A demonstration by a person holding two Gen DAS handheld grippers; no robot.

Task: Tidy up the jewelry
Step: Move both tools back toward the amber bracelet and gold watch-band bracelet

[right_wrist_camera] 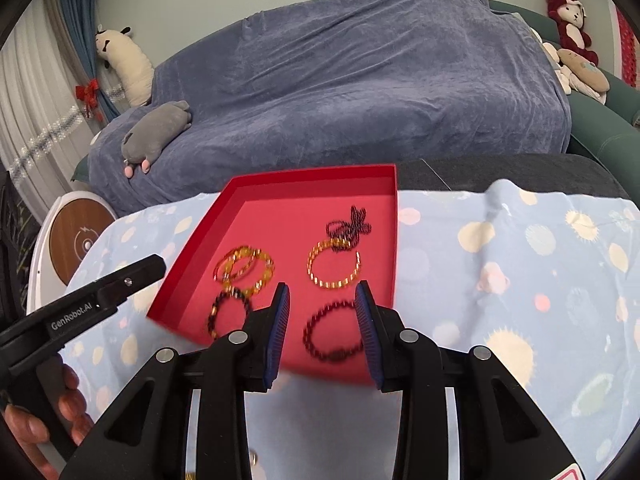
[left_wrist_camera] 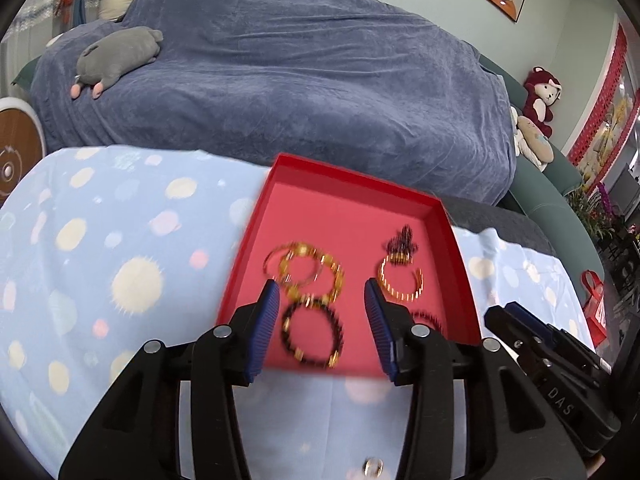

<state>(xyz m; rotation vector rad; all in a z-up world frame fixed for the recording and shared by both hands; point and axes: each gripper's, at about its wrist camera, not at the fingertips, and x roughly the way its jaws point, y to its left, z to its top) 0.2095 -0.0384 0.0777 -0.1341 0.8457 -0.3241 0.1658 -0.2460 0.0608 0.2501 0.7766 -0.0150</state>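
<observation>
Currently, step in hand: hovering over the tray, nothing picked, choice of piece apparently pending.
Tray: shallow red cardboard tray (right_wrist_camera: 390, 216) flat on the pale-blue spotted cloth (right_wrist_camera: 500, 280), all visible jewelry inside it.
Left gripper: black left gripper with blue ribbed pads (left_wrist_camera: 322, 326), jaws spread wide, holding nothing, poised above the tray's near half.
Between left fingers: black-and-gold beaded bracelet (left_wrist_camera: 314, 334), lying flat, untouched as far as can be told.
Right gripper: black right gripper with matching blue pads (right_wrist_camera: 322, 326), likewise wide open and empty.
Between right fingers: dark red beaded bracelet (right_wrist_camera: 332, 332) by the tray's near edge.
Other pieces: tangle of gold and amber bangles (right_wrist_camera: 246, 268) overlapping on the left; open gold link bracelet (right_wrist_camera: 334, 268) further back, touching a bunched dark bead chain (right_wrist_camera: 348, 226).
Blur: motion smear on both views, fine contacts hard to judge.
Next move, as a guess: lowering one gripper until its pads straddle a single bead strand, then closing gently; separate spots needed for the overlapping bangles.
Risk: round beads rolling out of the pads, or a neighbouring bangle dragged along.
</observation>
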